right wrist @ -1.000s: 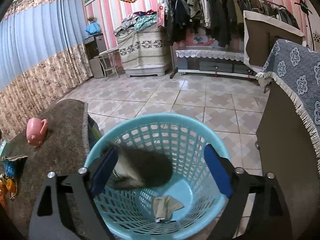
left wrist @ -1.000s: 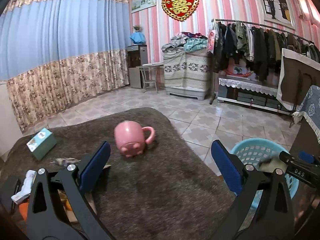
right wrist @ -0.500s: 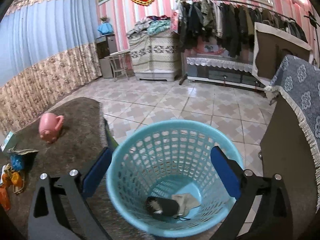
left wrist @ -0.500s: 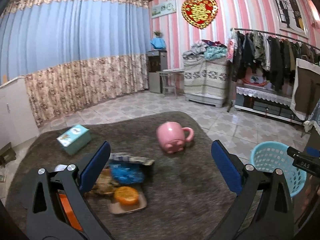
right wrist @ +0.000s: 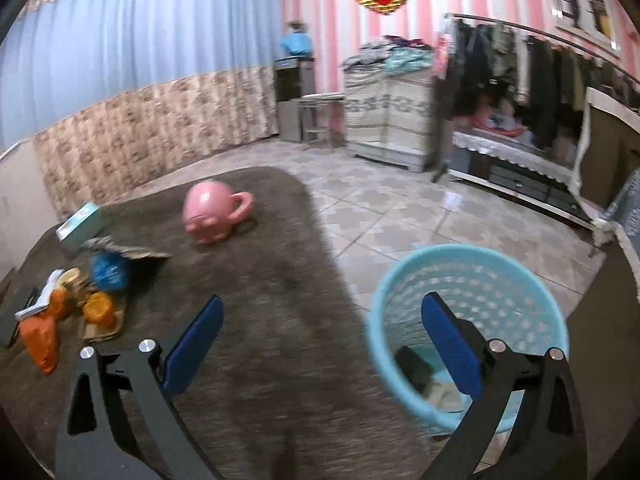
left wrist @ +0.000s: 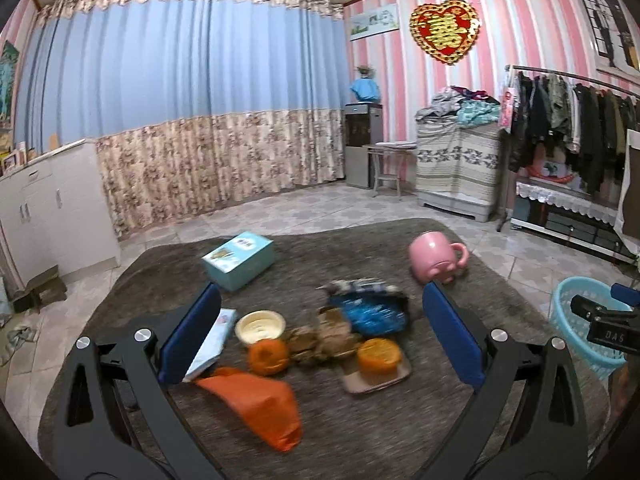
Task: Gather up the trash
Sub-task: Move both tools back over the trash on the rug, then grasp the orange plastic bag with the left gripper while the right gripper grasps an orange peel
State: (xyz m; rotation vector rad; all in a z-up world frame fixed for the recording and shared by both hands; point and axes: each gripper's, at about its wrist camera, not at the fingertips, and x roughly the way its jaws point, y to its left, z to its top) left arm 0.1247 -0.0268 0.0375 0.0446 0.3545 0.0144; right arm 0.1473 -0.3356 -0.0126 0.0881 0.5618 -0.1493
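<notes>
Your left gripper (left wrist: 320,332) is hanging over the brown worktop (left wrist: 400,432) with its fingers (left wrist: 191,338) spread wide and nothing between the pads. Framed between those fingers, the trash pile is lying on the cloth: an orange bag (left wrist: 260,408) nearest you, an orange fruit (left wrist: 268,356) and a cream cup (left wrist: 260,326) just beyond it, a brown tray (left wrist: 376,376) carrying an orange lump toward the right finger, and a crumpled blue wrapper (left wrist: 370,314) farther out. A teal box (left wrist: 239,259) is sitting beyond the left finger, and a pink mug (left wrist: 436,257) is lying beyond the right one.

Your right gripper (right wrist: 320,340) is standing just as wide, empty too. Its left finger is hovering over bare worktop; its right finger is crossing in front of the light blue basket (right wrist: 400,292), which is standing on the tiled floor beside the worktop with a dark scrap (right wrist: 412,368) and a pale one already at the bottom. The trash pile is lying well off past the left finger.
</notes>
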